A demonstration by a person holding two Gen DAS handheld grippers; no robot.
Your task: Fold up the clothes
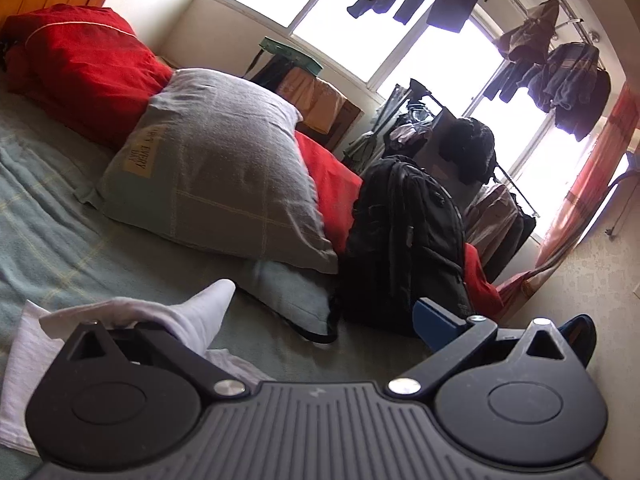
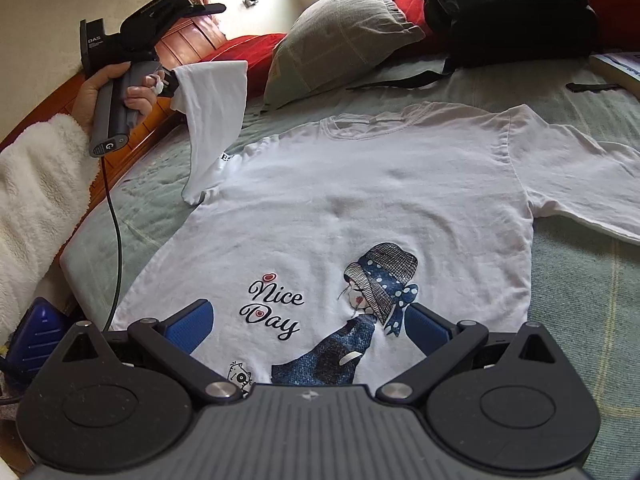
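Observation:
A white T-shirt (image 2: 360, 200) printed with "Nice Day" and a girl in a hat lies flat, front up, on the green bedspread (image 2: 580, 300). My right gripper (image 2: 308, 324) stands open low over the shirt's bottom hem, with nothing between its blue pads. At the upper left a hand holds my left gripper (image 2: 170, 84), and the shirt's left sleeve (image 2: 212, 120) is lifted off the bed at its tip. In the left wrist view that sleeve (image 1: 192, 312) drapes over the left finger and hides it. The right finger sits far out, so the left gripper (image 1: 308, 320) looks open.
A grey-green pillow (image 1: 224, 168), a black backpack (image 1: 404, 240) and red bedding (image 1: 80, 64) lie at the head of the bed. There is a book (image 2: 616, 68) at the right edge and a wooden bed frame (image 2: 132, 132) on the left. A black cable (image 2: 114, 216) hangs from the left gripper.

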